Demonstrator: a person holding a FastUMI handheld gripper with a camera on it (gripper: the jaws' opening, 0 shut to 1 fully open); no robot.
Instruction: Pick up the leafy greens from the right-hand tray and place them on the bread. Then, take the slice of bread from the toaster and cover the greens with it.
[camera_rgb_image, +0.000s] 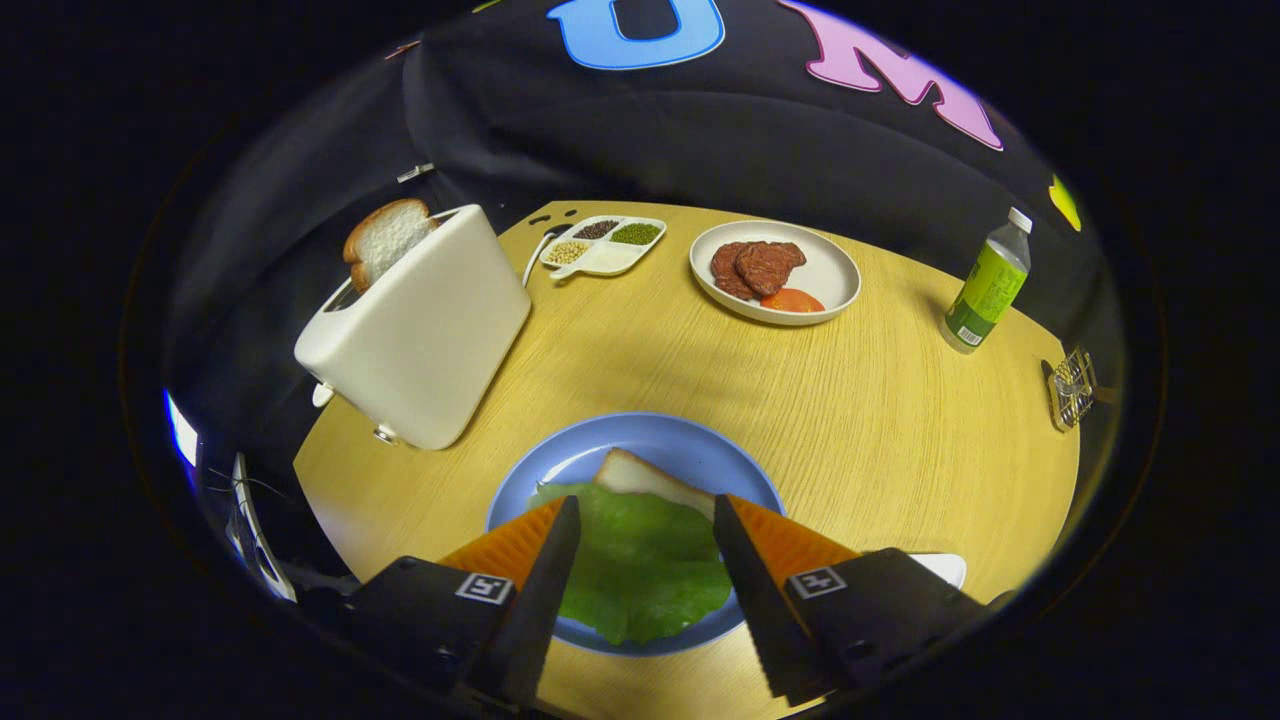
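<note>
A green lettuce leaf (640, 560) lies on a bread slice (645, 475) on the blue plate (660, 435), right below my fingers. My gripper (645, 515) hovers open over the leaf, one finger on each side, neither pressing on it. Only the far corner of the bread shows past the leaf. Beyond and to the left stands a white toaster (425, 335) with a second bread slice (385, 240) sticking up out of its slot.
A white plate (835, 275) with meat patties and a tomato slice sits at the far side of the round wooden table (900, 420). A divided dish of beans (605, 245) is next to it. A green-labelled bottle (985, 285) and a small wire rack (1072, 388) stand at right. A white tray edge (945, 568) shows by the right finger.
</note>
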